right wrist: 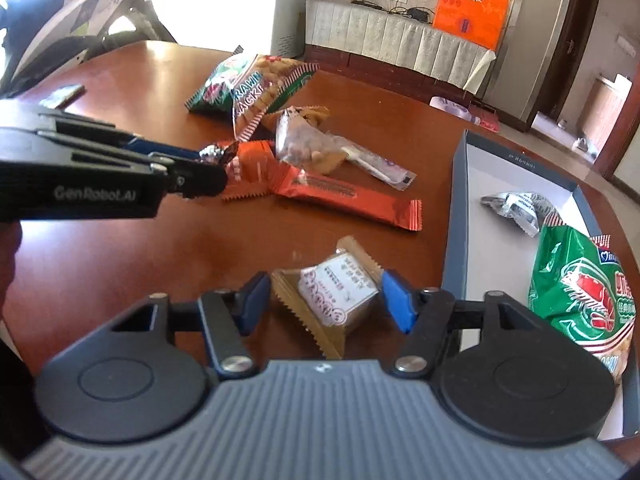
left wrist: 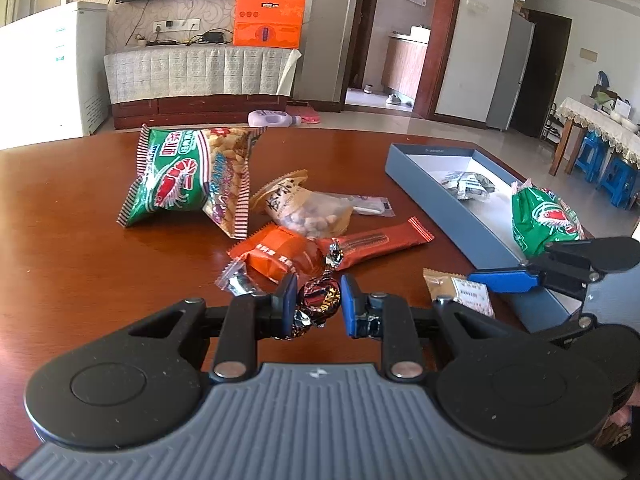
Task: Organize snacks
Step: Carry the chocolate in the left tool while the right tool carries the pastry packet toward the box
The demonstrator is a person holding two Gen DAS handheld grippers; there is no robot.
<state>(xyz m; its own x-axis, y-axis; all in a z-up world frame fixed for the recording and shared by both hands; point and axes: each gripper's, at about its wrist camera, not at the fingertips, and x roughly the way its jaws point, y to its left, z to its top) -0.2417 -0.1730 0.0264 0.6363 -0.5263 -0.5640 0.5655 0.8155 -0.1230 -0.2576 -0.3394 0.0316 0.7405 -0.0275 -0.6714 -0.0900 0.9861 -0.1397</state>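
My left tool (left wrist: 319, 303) is clenched on a foil-wrapped candy (left wrist: 318, 300) just above the desk (left wrist: 80, 220). My right tool (right wrist: 322, 298) stands released, pads either side of the tan pastry packet (right wrist: 340, 292) lying flat, its long axis slanting across the gap. The blue box (right wrist: 458, 216) sits just to its right, nearer that hand.

Your left gripper (left wrist: 319, 304) and right gripper (right wrist: 322, 300) each have blue pads on black linkages with silver rivets. A ribbed grey base carries two black discs. White lettering marks the left gripper's side.
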